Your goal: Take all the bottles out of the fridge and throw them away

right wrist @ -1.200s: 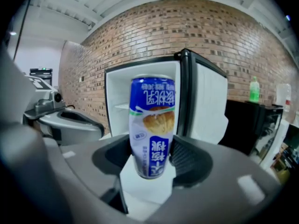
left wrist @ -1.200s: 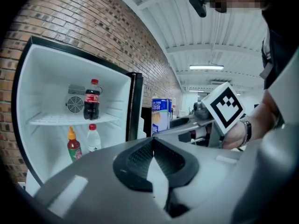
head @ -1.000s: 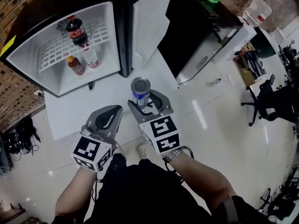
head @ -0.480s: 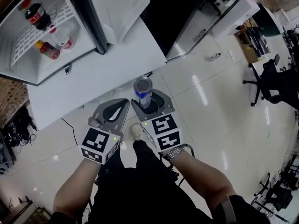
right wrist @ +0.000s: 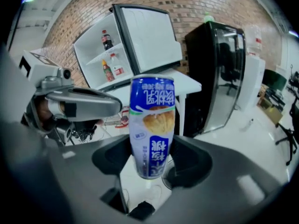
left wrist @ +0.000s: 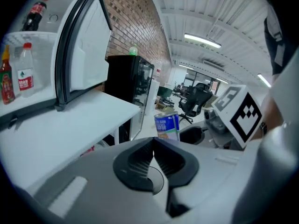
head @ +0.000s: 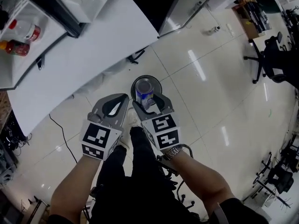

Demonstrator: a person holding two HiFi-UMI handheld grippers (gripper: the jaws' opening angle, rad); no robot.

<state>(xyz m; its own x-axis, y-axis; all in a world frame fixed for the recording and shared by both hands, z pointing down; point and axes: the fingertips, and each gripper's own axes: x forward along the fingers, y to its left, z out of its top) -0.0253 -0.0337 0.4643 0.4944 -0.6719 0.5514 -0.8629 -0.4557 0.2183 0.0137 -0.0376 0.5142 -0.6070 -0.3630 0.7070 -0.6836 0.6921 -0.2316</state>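
My right gripper [head: 148, 100] is shut on a blue and white bottle [head: 144, 93], which stands upright between its jaws [right wrist: 152, 125]. Straight below the bottle, a round dark bin [head: 158, 85] sits on the floor. Beside it on the left, my left gripper [head: 117, 105] is shut and holds nothing; its pads [left wrist: 148, 154] meet at the tips. In the open white fridge [right wrist: 93, 43] a cola bottle [right wrist: 107, 39] stands on the upper shelf. Below it stand a clear bottle [right wrist: 115, 65] and a red sauce bottle [right wrist: 106, 70].
The fridge stands on a white table [head: 93, 45], whose edge is just ahead of the bin. A black glass-door cabinet [right wrist: 219, 78] with a green bottle [right wrist: 208, 18] on top stands to the right. Office chairs [head: 275, 69] and floor cables [head: 14, 139] lie further off.
Both grippers have come down and back from the table. The blue bottle now hangs over the round floor bin. The fridge has slid to the view's upper left.
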